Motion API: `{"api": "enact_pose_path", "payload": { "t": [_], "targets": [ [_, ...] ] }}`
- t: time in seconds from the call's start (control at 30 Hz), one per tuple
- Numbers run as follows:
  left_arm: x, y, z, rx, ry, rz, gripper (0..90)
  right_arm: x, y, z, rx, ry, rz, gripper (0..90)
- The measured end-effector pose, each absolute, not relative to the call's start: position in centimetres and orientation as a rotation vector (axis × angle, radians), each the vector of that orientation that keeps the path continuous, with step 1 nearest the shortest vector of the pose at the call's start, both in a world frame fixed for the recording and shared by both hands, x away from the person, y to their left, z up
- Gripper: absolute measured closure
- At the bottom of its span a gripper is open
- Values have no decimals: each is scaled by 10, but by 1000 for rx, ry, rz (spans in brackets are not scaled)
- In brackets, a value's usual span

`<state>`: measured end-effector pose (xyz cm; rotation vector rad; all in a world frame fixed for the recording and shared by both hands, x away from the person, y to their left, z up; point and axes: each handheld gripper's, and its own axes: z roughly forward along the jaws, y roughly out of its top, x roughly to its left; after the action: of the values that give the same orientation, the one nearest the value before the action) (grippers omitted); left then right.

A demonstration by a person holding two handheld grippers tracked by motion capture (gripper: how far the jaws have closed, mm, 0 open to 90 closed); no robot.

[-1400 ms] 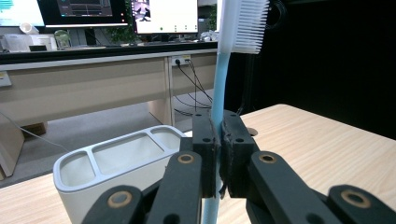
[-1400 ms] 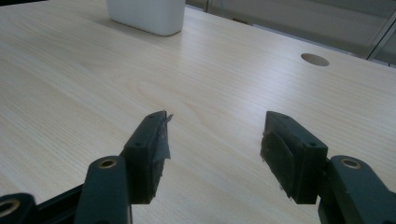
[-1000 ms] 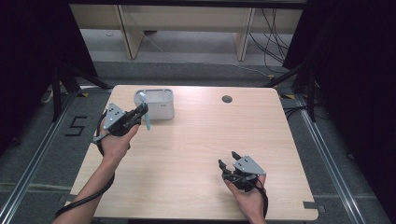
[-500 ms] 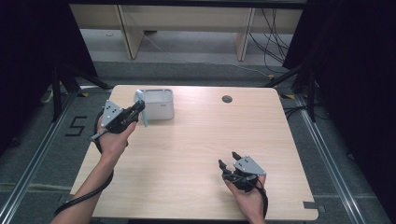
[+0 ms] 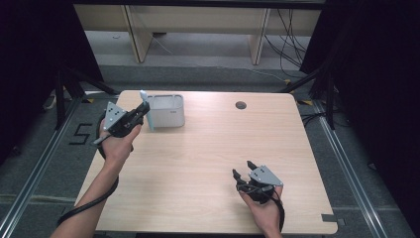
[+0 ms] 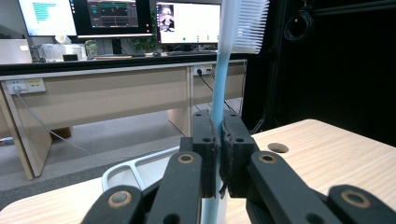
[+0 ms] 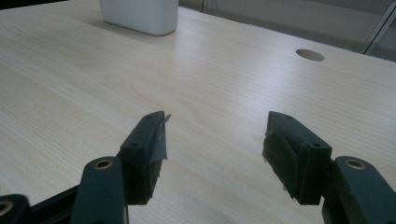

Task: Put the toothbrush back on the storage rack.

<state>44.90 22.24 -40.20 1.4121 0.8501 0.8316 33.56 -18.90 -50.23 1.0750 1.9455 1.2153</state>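
Toothbrush (image 6: pixel 218 93) upright between left hand-held gripper (image 6: pixel 218 154) jaws

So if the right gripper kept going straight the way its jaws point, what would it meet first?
Probably nothing soon. The right gripper, open, faces bare table. The white container sits far-left and the cable hole far-right of its line, though depth is hard to judge.

Pale wood-grain bench (image 5: pixel 208 148); white container (image 5: pixel 167 111) at its far left edge; light-blue toothbrush (image 6: pixel 219 93) with white bristles; black left claw (image 6: pixel 218 154) and right claw (image 7: pixel 212 154).
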Motion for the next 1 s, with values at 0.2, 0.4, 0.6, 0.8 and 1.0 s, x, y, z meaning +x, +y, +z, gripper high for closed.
{"api": "enact_pose_path", "payload": {
  "t": [0.2,0.4,0.6,0.8,1.0],
  "targets": [
    [452,225,-401,1406,857,839,850,337,-191,-501,1041,1936,1201,396],
    [455,226,-400,1403,863,842,850,338,-192,-502,1029,1926,1206,393],
    [458,228,-400,1401,868,845,850,335,-189,-501,1103,1923,1220,392],
    [460,230,-399,1396,874,846,850,337,-191,-501,1073,1924,1228,391],
    [463,231,-396,1391,874,854,850,337,-191,-501,1073,1925,1229,389]
  ]
}}
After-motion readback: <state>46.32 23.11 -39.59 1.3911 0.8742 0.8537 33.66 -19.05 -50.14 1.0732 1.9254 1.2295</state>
